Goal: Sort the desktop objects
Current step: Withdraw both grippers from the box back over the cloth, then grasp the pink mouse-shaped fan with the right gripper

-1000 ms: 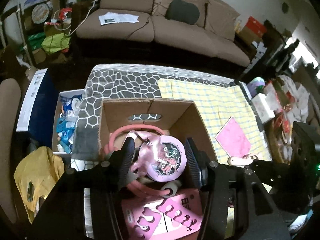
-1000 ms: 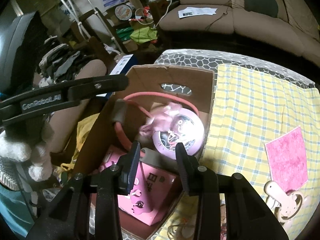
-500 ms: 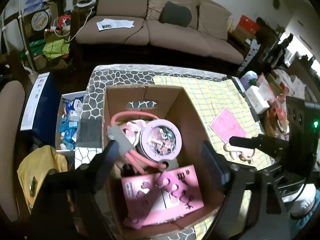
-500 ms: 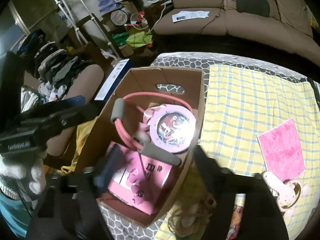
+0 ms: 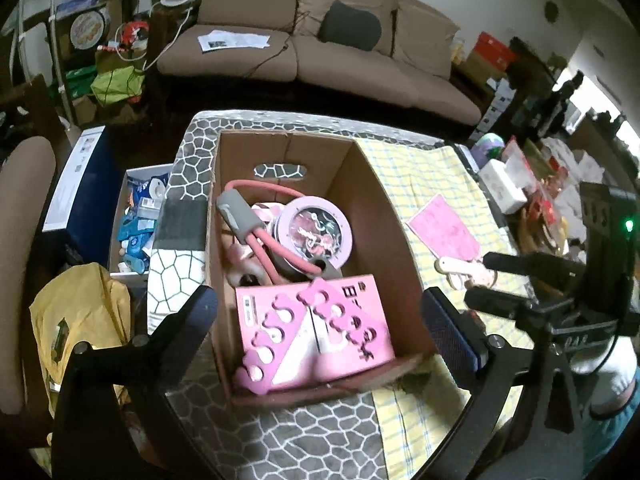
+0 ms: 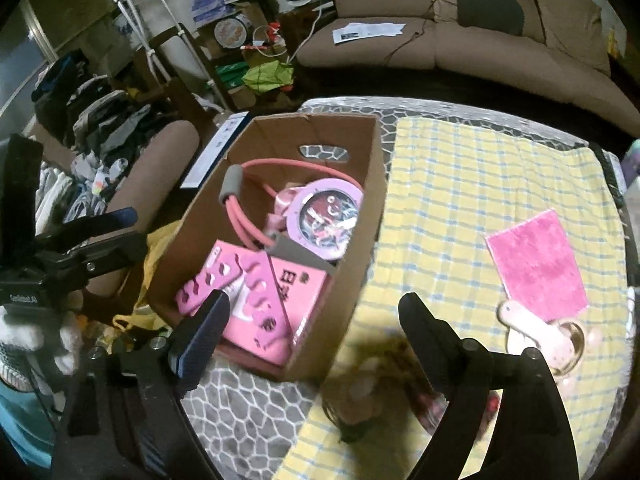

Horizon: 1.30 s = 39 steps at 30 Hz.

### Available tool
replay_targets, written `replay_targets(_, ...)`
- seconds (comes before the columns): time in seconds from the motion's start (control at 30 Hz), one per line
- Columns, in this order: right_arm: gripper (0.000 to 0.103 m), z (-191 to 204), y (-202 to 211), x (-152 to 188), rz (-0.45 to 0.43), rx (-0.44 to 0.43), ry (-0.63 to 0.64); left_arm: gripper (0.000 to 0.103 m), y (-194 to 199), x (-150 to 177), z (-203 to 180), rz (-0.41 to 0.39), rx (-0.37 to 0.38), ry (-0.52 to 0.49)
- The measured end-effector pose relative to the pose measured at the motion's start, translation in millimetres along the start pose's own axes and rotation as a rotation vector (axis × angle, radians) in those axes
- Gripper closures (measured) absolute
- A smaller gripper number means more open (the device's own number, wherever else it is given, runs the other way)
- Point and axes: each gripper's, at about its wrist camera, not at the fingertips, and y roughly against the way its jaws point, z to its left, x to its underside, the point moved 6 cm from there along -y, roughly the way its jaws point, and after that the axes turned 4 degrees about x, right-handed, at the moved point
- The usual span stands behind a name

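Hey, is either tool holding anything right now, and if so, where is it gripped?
Nothing is held. The left tool and the right tool are both wide open, above the cardboard box.

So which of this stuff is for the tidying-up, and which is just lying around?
For the tidying:
cardboard box
round purple tin
pink stretchy band
pink packet
pink cloth
wooden rattle

Just lying around:
sofa
yellow bag
papers on the sofa

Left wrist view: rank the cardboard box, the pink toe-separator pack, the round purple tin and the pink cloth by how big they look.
1. cardboard box
2. pink toe-separator pack, though it lies nearest the camera
3. round purple tin and pink cloth: too alike to rank
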Motion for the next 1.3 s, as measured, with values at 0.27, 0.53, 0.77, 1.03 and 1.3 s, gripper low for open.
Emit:
replay_targets(0.27, 0.015, -32, 33, 34, -0.021, 0.06, -0.03, 0.002, 12, 36, -43, -0.021, 0.031, -0.084)
replay_targets(0.53, 0.015, -82, 66, 78, -0.043, 0.098, -0.117, 0.002, -9, 91, -99, 0.033, 0.086, -0.166)
replay_targets(0.77, 0.015, -127, 83, 115, -0.056, 0.142, -0.181, 0.002, -42, 132, -133, 0.079, 0.094, -0.206)
replay_targets(1.03, 0.015, -164, 78, 148, -0.049, 0.142, -0.244, 0.002, -84, 156, -152, 0.106, 0.06, -0.226)
replay_targets(1.3, 0.015, -186, 54, 167, -0.035, 0.11, -0.305, 0.003, -116, 170, -161, 0.105, 0.034, -0.211)
